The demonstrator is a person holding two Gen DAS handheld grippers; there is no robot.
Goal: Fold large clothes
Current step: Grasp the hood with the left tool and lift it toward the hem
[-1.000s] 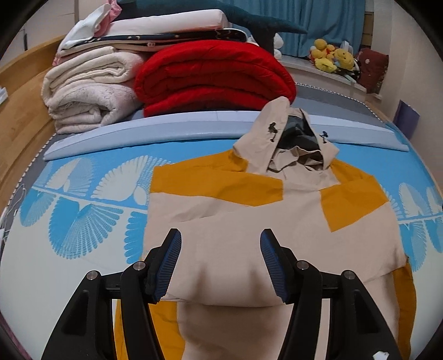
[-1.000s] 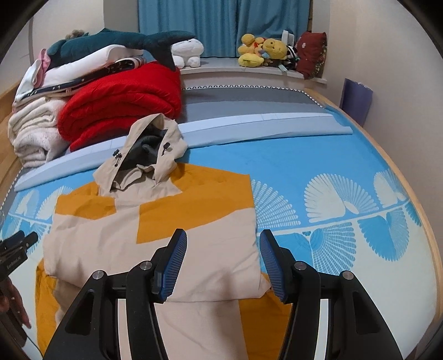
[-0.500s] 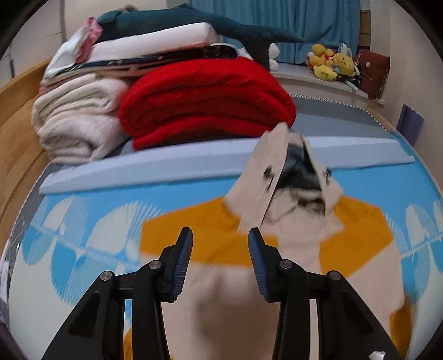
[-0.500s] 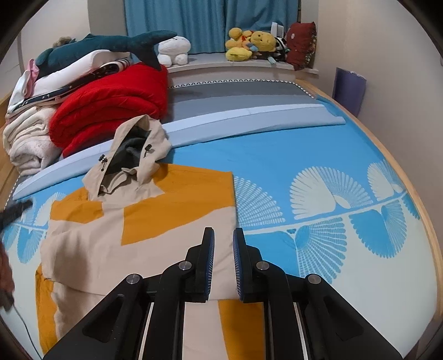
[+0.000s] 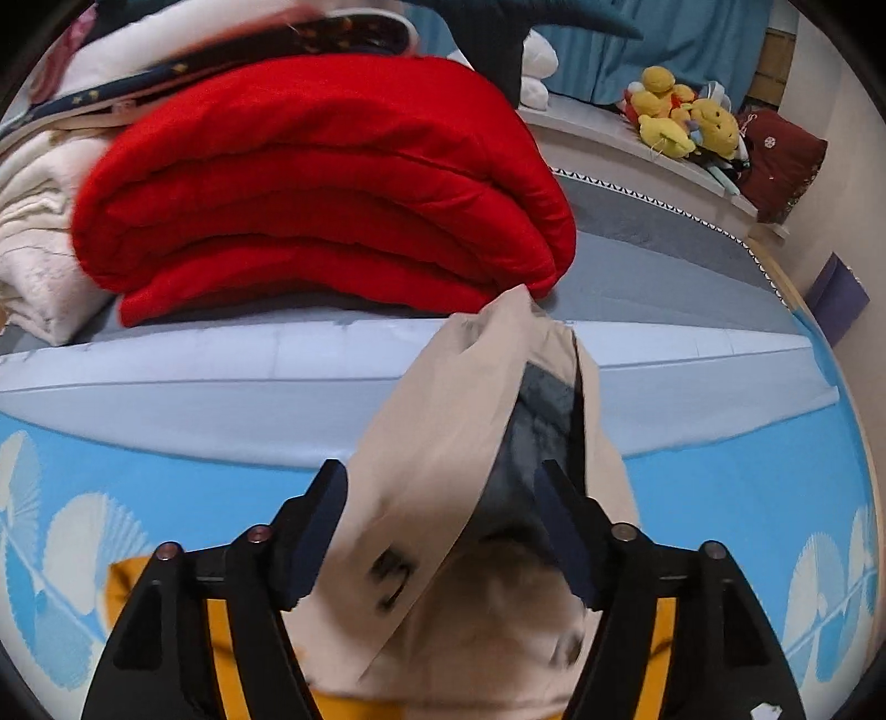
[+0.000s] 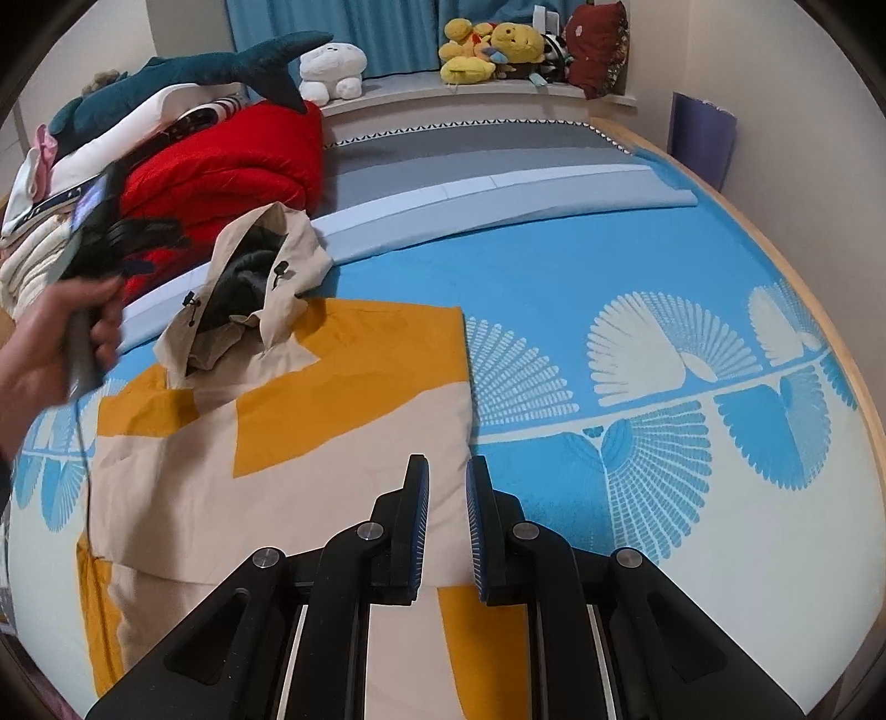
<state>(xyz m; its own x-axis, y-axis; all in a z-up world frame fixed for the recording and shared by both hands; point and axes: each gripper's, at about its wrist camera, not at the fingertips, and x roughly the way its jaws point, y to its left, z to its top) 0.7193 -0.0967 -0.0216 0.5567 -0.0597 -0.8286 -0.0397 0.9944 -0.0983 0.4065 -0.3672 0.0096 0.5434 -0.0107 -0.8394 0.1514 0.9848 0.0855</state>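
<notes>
Partly blurred hood [image 5: 476, 443] (toggle smeared)

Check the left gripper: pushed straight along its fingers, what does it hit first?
Probably the jacket's hood: it lies between the left gripper's opening jaws, untouched by the pads. The red quilt sits well beyond; depth is uncertain.

Folded red quilted blanket [image 5: 321, 183] beside a stack of cream blankets [image 5: 33, 260], both on the grey strip at the bed's head. Dark teal plush shark [image 6: 183, 77] on top of the stack. White plush toy [image 6: 332, 72], yellow plush toys [image 6: 487, 47] and dark red cushion [image 6: 601, 47] along the ledge before blue curtains [image 6: 332, 27]. Blue bed sheet with white fan pattern [image 6: 664, 354].
</notes>
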